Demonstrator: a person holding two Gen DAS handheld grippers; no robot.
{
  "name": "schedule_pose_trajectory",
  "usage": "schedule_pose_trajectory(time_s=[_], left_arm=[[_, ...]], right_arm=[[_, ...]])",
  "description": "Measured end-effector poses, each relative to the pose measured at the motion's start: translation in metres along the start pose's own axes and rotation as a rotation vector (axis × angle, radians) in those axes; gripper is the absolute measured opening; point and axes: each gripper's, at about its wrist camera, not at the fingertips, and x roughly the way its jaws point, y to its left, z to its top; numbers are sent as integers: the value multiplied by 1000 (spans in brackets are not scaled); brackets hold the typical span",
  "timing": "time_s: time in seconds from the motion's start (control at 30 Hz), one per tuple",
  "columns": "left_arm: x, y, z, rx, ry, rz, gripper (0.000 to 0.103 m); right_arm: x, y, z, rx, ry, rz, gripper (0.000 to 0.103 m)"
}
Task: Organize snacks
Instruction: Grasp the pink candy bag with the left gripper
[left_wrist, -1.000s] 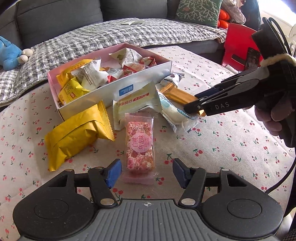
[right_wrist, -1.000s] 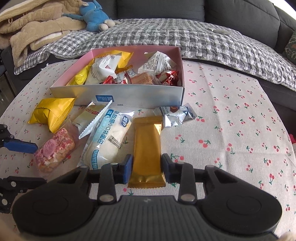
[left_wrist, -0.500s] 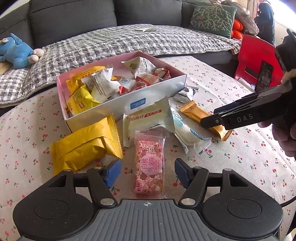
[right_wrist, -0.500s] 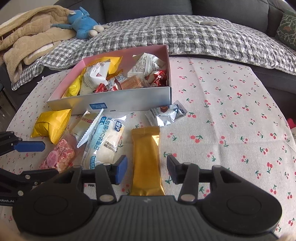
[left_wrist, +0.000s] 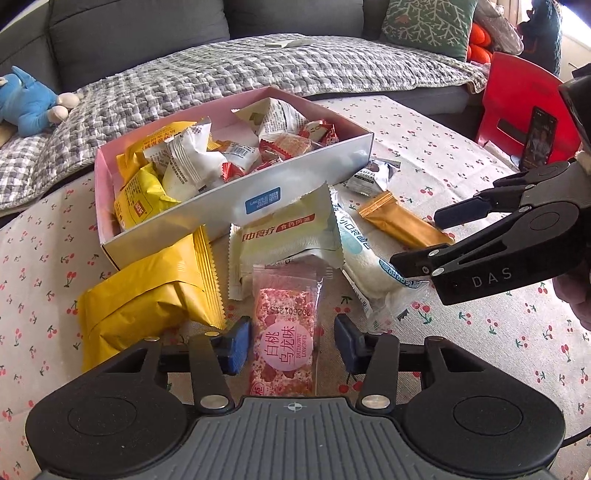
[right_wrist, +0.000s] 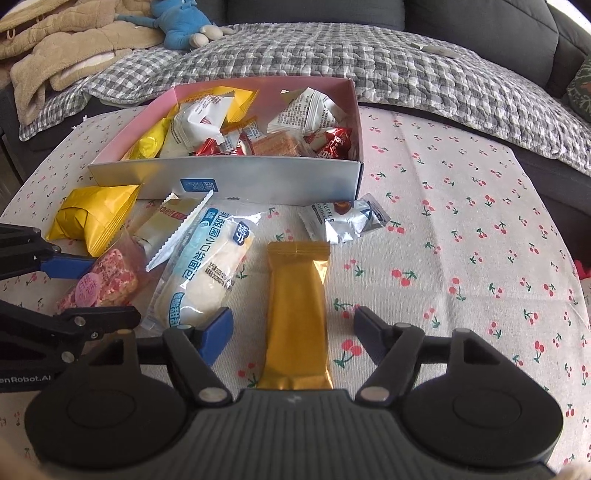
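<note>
Snacks crowd the cherry-print desk (right_wrist: 461, 206) before the pink box (left_wrist: 236, 218), itself heaped with packets. A yellow bag (left_wrist: 147, 291) and a pale packet (left_wrist: 284, 236) hem in the pink bar (left_wrist: 286, 332), which lies between the left claw (left_wrist: 291, 343); its jaws have just been closing, pads not yet touching. The right claw (right_wrist: 291, 332) has just been opening, and the gold bar (right_wrist: 297, 310) lies free between its pads. Bare cloth spreads rightward.

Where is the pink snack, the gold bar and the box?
pink snack (left_wrist: 284, 332), left wrist view, on its round label.
gold bar (right_wrist: 297, 310), right wrist view, middle of the wrapper.
box (right_wrist: 258, 179), right wrist view, on its silver front wall.
</note>
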Motion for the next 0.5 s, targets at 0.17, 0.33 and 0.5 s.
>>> schedule_pose_trajectory(time_s=[0.17,0.33,0.5], left_arm=[[-3,-1,0,-10,0,13,30],[-7,-2,1,-44,21,18,30],[-18,-3,3,-72,17,-1,30]], right_arm=[[-3,1,0,-17,-15,-7,32],[-4,8,-1,-49,-28,-50,28],[-7,5,3,-21,-24,-37,28]])
